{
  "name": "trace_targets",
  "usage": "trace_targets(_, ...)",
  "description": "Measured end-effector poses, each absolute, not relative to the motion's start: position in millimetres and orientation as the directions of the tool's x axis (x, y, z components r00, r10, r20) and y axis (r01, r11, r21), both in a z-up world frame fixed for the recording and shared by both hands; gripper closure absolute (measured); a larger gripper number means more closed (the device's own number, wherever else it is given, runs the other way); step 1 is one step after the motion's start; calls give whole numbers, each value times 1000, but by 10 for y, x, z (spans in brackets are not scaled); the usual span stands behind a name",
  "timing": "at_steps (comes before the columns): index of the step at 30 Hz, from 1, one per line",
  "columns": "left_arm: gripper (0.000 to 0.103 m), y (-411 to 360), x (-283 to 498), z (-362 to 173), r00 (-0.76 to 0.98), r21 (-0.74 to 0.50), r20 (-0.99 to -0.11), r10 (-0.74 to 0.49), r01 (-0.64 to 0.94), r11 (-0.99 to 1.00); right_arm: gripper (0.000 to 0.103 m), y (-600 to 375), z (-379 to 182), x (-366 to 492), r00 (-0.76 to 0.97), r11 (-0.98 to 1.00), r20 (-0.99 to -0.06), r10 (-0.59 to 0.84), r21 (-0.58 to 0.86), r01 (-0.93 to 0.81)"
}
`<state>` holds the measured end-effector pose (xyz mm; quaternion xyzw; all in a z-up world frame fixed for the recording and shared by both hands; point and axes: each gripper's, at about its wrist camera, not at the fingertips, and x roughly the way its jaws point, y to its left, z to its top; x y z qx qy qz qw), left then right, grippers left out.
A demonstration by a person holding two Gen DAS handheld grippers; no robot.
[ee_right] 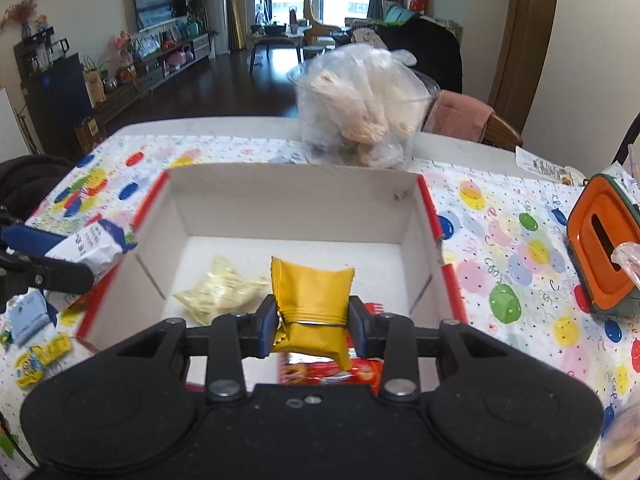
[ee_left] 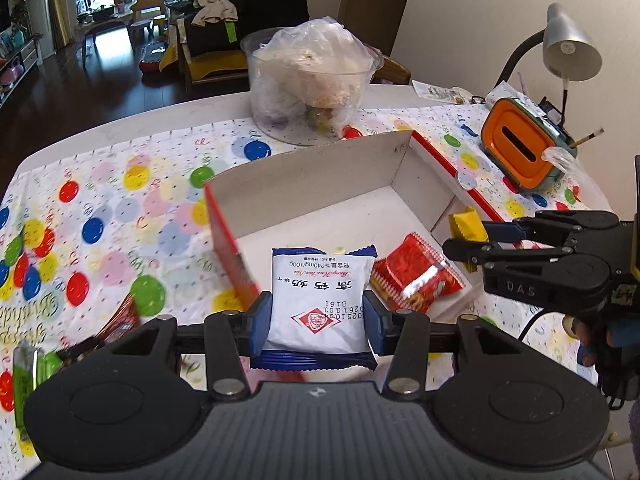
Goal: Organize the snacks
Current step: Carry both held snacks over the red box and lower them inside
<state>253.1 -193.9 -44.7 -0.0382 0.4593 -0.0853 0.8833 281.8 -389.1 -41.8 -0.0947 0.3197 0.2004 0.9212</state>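
Note:
My left gripper [ee_left: 318, 320] is shut on a white and blue snack packet [ee_left: 320, 280], held over the near left corner of an open box [ee_left: 312, 184] with red outer sides. A red packet [ee_left: 416, 276] lies inside the box. At the right, my right gripper [ee_left: 466, 236] pinches a yellow packet [ee_left: 466, 220] above the box's right side. In the right wrist view the right gripper [ee_right: 312, 320] is shut on that yellow packet [ee_right: 312, 300] over the box [ee_right: 296, 196]. A pale yellow packet [ee_right: 220, 292] and the red packet [ee_right: 332, 372] lie below.
A clear tub [ee_left: 308, 80] of bagged snacks stands behind the box. An orange container [ee_left: 520, 148] and a desk lamp [ee_left: 568, 48] are at the right. Loose packets [ee_right: 36, 356] lie on the balloon-print tablecloth [ee_left: 120, 208] left of the box.

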Motion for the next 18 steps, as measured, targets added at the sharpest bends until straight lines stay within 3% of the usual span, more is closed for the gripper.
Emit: trace_targets(18, 57, -2417, 3436, -873, 415, -42, -907, -78, 97, 994, 68, -3910, -725, 3471, 582, 866, -758, 294, -47, -498)
